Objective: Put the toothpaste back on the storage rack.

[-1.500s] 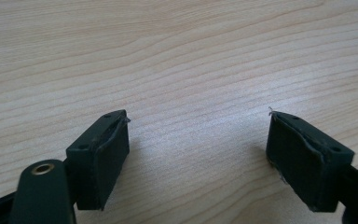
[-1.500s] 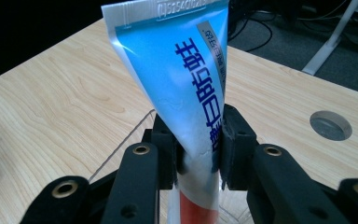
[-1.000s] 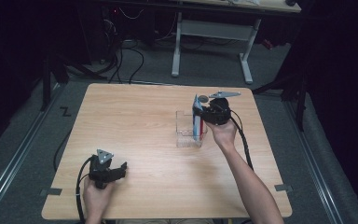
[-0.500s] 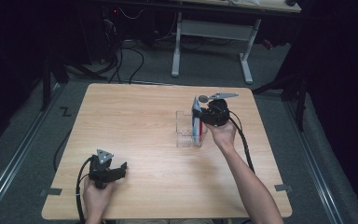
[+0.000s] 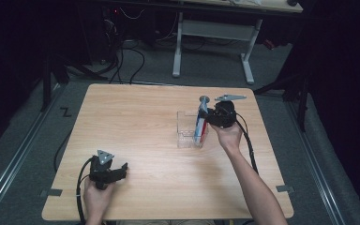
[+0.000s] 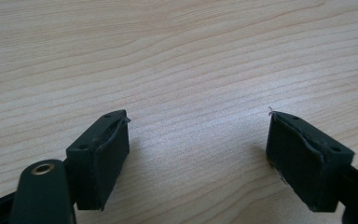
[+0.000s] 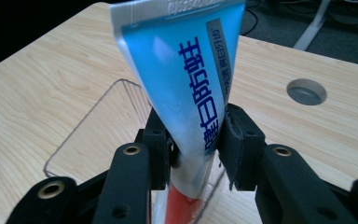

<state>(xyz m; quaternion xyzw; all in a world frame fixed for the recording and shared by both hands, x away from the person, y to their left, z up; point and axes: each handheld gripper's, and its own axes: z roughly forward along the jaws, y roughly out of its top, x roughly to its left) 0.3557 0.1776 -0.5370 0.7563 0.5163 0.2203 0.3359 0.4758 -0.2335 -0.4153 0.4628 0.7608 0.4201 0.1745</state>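
A blue and white toothpaste tube (image 7: 186, 60) stands almost upright, its red lower end down inside a clear plastic box (image 7: 98, 130). My right gripper (image 7: 196, 144) has the tube between its jaws. They have just been opening, and both pads still touch the tube's sides. From above, the tube (image 5: 199, 123) leans in the box (image 5: 187, 136) at the table's right middle, with the right gripper (image 5: 205, 123) beside it. Near the front left, my left gripper (image 5: 122, 169) rests low over bare wood. Its jaws (image 6: 198, 154) stand wide apart with nothing between them.
The wooden table (image 5: 136, 122) has a round cable hole (image 7: 306, 91) beyond the box. A cable trails from each gripper toward the front edge. Dark floor, cables and a white desk frame (image 5: 213, 33) lie beyond the table's far edge.
The right hand and the tube have shifted down very slightly toward the box. The left gripper has stayed where it was.
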